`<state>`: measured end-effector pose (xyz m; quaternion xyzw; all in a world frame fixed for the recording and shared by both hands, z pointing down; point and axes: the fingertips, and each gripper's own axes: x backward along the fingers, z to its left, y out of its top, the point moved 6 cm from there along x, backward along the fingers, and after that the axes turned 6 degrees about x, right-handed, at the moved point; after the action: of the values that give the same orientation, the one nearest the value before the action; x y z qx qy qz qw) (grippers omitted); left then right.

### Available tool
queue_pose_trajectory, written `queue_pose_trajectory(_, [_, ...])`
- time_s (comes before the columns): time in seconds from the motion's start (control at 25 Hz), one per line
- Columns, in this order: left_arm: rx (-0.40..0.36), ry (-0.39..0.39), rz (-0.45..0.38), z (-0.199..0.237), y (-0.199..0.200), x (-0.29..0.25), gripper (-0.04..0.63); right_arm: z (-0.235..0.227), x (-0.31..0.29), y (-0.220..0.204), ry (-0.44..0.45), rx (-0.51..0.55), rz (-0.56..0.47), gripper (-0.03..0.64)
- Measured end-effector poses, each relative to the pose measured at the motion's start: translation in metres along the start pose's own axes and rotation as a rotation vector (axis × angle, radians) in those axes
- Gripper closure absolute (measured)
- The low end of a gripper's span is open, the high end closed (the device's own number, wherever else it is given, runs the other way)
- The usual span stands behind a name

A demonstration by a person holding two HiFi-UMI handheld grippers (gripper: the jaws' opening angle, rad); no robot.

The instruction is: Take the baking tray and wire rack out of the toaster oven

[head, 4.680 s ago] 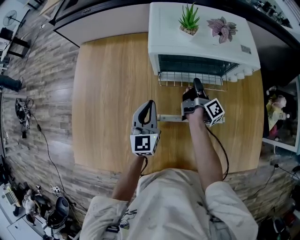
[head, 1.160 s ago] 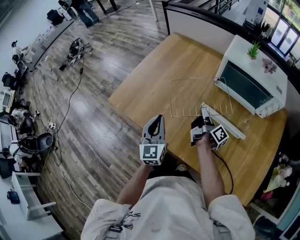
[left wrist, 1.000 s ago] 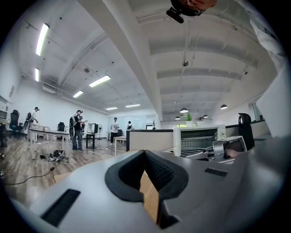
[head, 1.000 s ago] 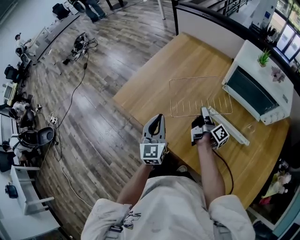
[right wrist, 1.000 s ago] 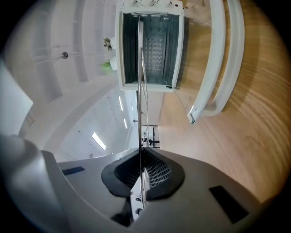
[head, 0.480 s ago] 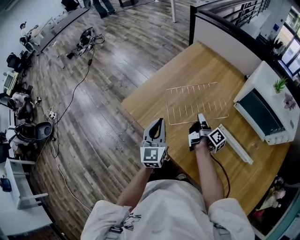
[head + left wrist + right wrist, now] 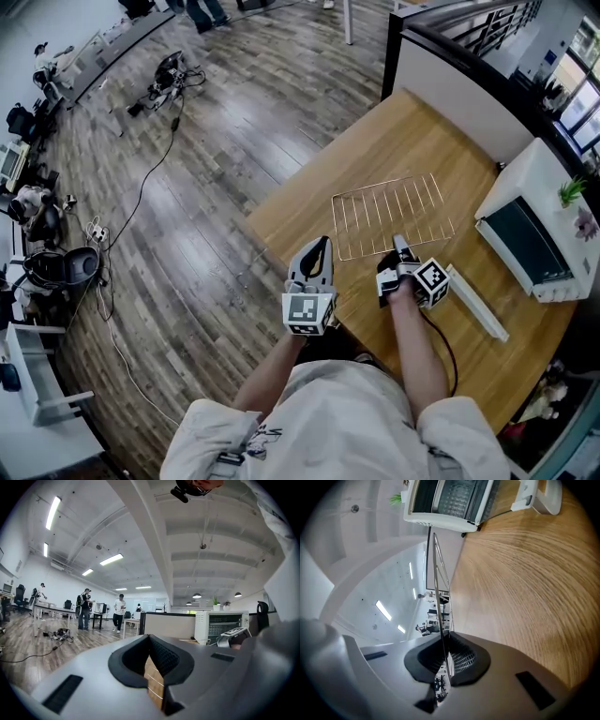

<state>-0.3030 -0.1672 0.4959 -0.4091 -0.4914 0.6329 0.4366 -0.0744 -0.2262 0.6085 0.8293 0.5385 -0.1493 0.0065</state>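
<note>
The wire rack (image 7: 389,214) hovers over the left part of the wooden table (image 7: 412,141), well clear of the white toaster oven (image 7: 527,239). My right gripper (image 7: 400,244) is shut on the rack's near edge. In the right gripper view the rack (image 7: 435,569) runs edge-on out from between the pads of the right gripper (image 7: 443,657), with the oven (image 7: 450,501) far ahead. My left gripper (image 7: 316,246) hangs left of the rack, off the table's edge, apart from it. Its jaws (image 7: 149,641) are shut with nothing in them. No baking tray shows.
The oven's door (image 7: 476,302) lies open onto the table right of my right hand. A small plant (image 7: 570,192) stands on the oven. A dark partition (image 7: 450,66) borders the table's far side. Cables (image 7: 169,75) lie on the wooden floor at left, and people (image 7: 84,613) stand far off.
The rack and my right gripper have moved left, away from the oven, and a little lower over the table. My left gripper has travelled alongside, still shut and holding nothing.
</note>
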Motion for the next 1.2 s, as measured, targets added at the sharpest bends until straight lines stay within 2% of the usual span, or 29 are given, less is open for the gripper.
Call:
queue_pose_trajectory(0.28, [0.016, -0.020, 0.012, 0.010, -0.003, -0.017, 0.580, -0.018, -0.009, -0.002, -0.097, -0.031, -0.001, 0.592])
queue_pose_trajectory(0.52, [0.026, -0.034, 0.029, 0.014, -0.009, -0.028, 0.580, -0.020, -0.016, -0.001, -0.142, -0.003, 0.011, 0.592])
queue_pose_trajectory(0.68, [0.032, -0.046, 0.033, 0.015, -0.011, -0.034, 0.580, -0.027, -0.018, -0.001, -0.184, -0.025, 0.012, 0.589])
queue_pose_trajectory(1.2, [0.040, -0.060, 0.043, 0.016, -0.014, -0.055, 0.580, -0.035, -0.025, 0.007, -0.361, -0.052, 0.060, 0.545])
